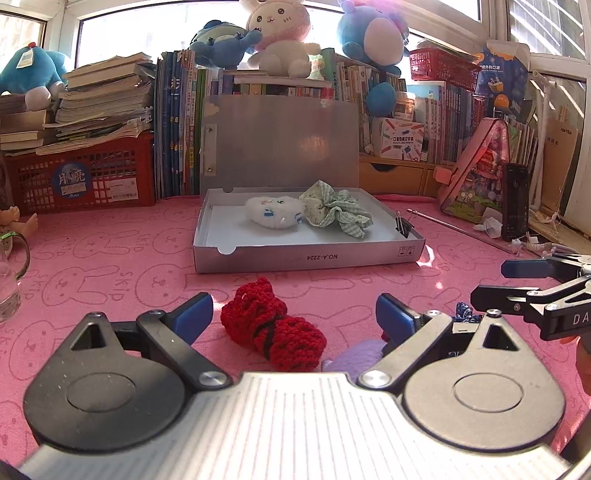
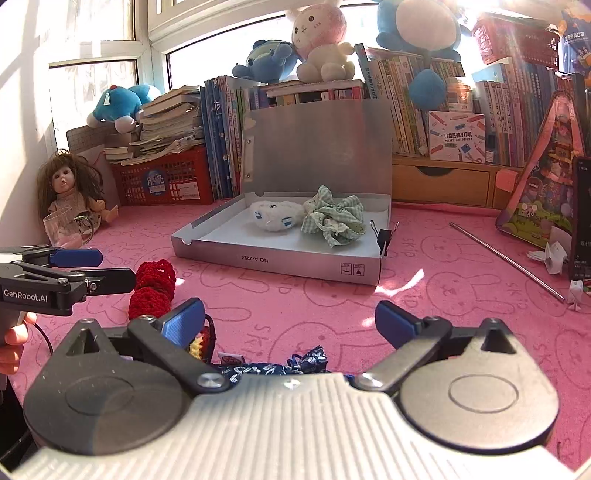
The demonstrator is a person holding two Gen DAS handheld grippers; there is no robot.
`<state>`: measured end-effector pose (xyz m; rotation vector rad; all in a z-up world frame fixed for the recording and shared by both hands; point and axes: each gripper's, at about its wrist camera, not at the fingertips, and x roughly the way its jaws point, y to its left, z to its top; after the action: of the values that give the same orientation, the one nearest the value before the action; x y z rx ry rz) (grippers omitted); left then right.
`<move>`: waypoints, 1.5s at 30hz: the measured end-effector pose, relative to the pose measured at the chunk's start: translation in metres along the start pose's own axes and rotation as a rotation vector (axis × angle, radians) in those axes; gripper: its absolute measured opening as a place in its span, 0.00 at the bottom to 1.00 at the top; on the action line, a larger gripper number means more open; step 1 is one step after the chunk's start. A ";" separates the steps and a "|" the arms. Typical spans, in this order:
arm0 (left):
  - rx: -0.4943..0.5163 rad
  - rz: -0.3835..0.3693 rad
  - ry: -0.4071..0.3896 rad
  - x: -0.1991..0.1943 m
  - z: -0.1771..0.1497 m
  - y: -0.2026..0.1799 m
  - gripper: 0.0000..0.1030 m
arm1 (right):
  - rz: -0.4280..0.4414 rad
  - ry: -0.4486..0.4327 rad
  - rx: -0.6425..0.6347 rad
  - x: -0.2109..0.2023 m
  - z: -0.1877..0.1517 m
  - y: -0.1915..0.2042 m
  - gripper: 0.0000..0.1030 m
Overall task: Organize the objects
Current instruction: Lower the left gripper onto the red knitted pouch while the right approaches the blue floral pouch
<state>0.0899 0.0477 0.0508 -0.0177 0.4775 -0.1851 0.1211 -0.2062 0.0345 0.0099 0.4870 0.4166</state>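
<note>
A pink cloth (image 1: 110,258) printed with rabbit outlines covers the table. On it, a red crocheted scrunchie (image 1: 271,330) lies on the cloth, between the wide-open blue pads of the left gripper (image 1: 293,314), touching neither. It is a chunky, knobbly yarn piece, cinched at the middle by a dark band, with its long axis running from far-left to near-right in the left wrist view.

Behind it sits a shallow silver cardboard box (image 1: 306,256), its lid standing upright at the back (the front wall reads NO.A-2224, upside down). Inside, side by side and touching, lie a fluffy white plush (image 1: 273,214) and a crumpled green gingham scrunchie (image 1: 334,212). A black binder clip (image 1: 403,226) grips the box's right wall.

The right gripper (image 2: 290,323) is also spread apart and empty. Just below its fingers lies a dark blue patterned fabric piece (image 2: 306,363), partly hidden by the gripper body. The red scrunchie (image 2: 153,290) shows to its left, beside the left gripper's fingers (image 2: 77,257).

A thin metal rod (image 2: 506,256) lies on the cloth to the right of the box. Books (image 1: 177,125) and plush toys (image 1: 280,33) line the back.
</note>
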 end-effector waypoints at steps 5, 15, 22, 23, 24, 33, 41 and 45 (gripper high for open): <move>-0.021 0.024 0.030 0.009 -0.006 0.005 0.94 | -0.008 0.034 0.003 0.002 -0.013 0.002 0.99; -0.087 0.068 0.099 0.040 -0.002 0.012 0.94 | -0.011 0.083 -0.043 0.007 -0.033 0.012 0.99; -0.111 0.074 0.157 0.060 0.000 0.013 0.94 | -0.018 0.109 -0.060 0.015 -0.040 0.015 0.99; -0.109 0.074 0.161 0.062 0.001 0.012 0.94 | -0.022 0.114 -0.061 0.016 -0.042 0.015 0.99; -0.105 0.076 0.166 0.064 0.001 0.011 0.94 | -0.021 0.117 -0.059 0.017 -0.043 0.015 0.99; -0.103 0.093 0.206 0.078 0.003 0.010 0.92 | -0.011 0.148 -0.051 0.024 -0.044 0.016 0.99; -0.085 0.091 0.212 0.079 0.003 0.006 0.89 | -0.002 0.154 -0.038 0.027 -0.044 0.014 0.99; -0.084 0.096 0.213 0.077 0.004 0.005 0.89 | -0.011 0.149 -0.031 0.026 -0.045 0.015 0.99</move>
<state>0.1595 0.0383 0.0188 -0.0574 0.6964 -0.0728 0.1159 -0.1867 -0.0150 -0.0542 0.6267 0.4155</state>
